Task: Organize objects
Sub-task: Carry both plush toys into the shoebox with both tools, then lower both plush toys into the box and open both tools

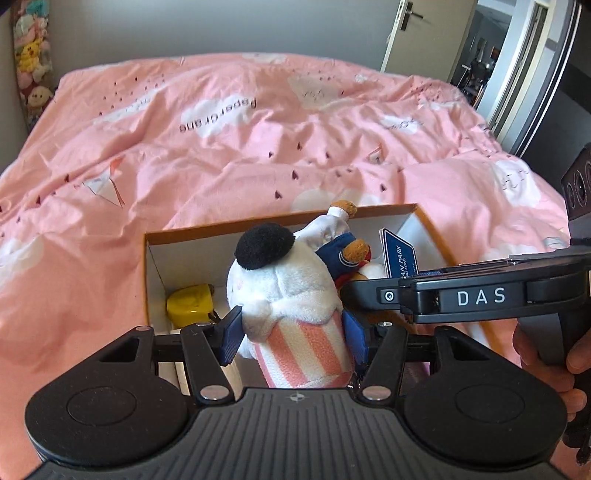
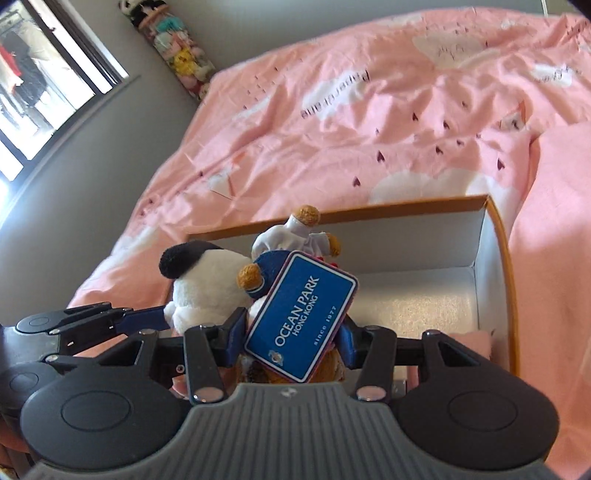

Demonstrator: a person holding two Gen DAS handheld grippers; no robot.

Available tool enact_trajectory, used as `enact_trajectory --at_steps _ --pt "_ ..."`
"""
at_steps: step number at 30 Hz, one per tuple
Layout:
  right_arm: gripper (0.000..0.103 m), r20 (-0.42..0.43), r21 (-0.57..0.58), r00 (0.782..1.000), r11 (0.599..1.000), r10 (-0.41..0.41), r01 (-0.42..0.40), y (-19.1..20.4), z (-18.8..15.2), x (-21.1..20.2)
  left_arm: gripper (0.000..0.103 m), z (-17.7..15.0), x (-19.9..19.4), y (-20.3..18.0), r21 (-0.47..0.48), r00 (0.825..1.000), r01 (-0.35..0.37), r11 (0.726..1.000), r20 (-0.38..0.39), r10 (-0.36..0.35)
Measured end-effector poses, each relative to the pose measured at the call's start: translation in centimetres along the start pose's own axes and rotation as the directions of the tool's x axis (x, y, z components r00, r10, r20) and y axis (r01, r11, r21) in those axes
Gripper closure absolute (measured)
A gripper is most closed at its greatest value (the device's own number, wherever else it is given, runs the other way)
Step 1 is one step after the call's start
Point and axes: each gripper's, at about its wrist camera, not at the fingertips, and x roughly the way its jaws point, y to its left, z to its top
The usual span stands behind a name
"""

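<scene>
My left gripper [image 1: 291,332] is shut on a white plush toy [image 1: 284,288] with a black ear and a pink-striped base, its blue pads pressing both sides. The toy hangs over an open orange-rimmed box [image 1: 155,258] with a white inside, where a yellow object [image 1: 190,304] lies at the left end. My right gripper [image 2: 291,338] is shut on a brown bear plush [image 2: 295,236] in white and blue clothes, with a blue Ocean Park tag [image 2: 301,317] across the front. Both toys touch side by side above the box [image 2: 502,258].
The box sits on a bed under a rumpled pink duvet [image 1: 258,147]. A column of stuffed toys [image 1: 31,66] stands in the far corner by the wall. A door [image 1: 417,33] opens at the right, and a window [image 2: 44,85] shows beside the bed. A hand [image 1: 546,354] grips the right handle.
</scene>
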Motion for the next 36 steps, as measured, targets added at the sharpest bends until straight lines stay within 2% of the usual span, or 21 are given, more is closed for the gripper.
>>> enact_trajectory --at_steps 6,16,21,23,26,30,33,36 --pt "0.052 -0.074 -0.004 0.996 0.998 -0.059 0.059 -1.3 0.7 4.2 0.038 0.0 4.3 0.9 -0.003 0.997 -0.013 1.0 -0.08 0.013" --pt "0.051 -0.135 0.001 0.981 0.99 -0.14 0.141 -1.8 0.5 6.6 0.037 -0.2 6.6 0.4 0.051 0.988 -0.054 0.997 -0.144 0.061" --pt "0.049 -0.144 -0.062 0.968 0.979 -0.204 0.197 -1.1 0.0 7.4 0.037 -1.2 8.1 0.0 0.069 0.967 -0.1 0.993 -0.23 0.113" --pt "0.047 -0.148 -0.077 0.967 0.977 -0.207 0.197 -0.9 -0.1 7.6 0.036 -1.5 7.9 -0.1 0.071 0.973 -0.1 0.992 -0.203 0.113" --pt "0.045 -0.15 -0.072 0.968 0.978 -0.203 0.194 -0.9 0.0 7.4 0.034 -1.4 7.7 0.2 0.051 0.973 -0.101 0.994 -0.202 0.11" --pt "0.031 -0.117 -0.069 0.973 0.979 -0.199 0.192 -0.5 0.4 6.1 0.03 -1.3 7.0 0.3 0.05 0.974 -0.111 0.993 -0.194 0.118" --pt "0.031 -0.076 -0.099 0.975 0.975 -0.207 0.199 0.2 0.6 4.4 0.029 -1.2 5.9 0.2 0.057 0.975 -0.131 0.99 -0.174 0.139" --pt "0.031 -0.023 -0.12 0.978 0.972 -0.206 0.202 0.9 0.8 1.9 0.029 -1.1 4.0 0.0 0.047 0.982 -0.121 0.992 -0.143 0.126"
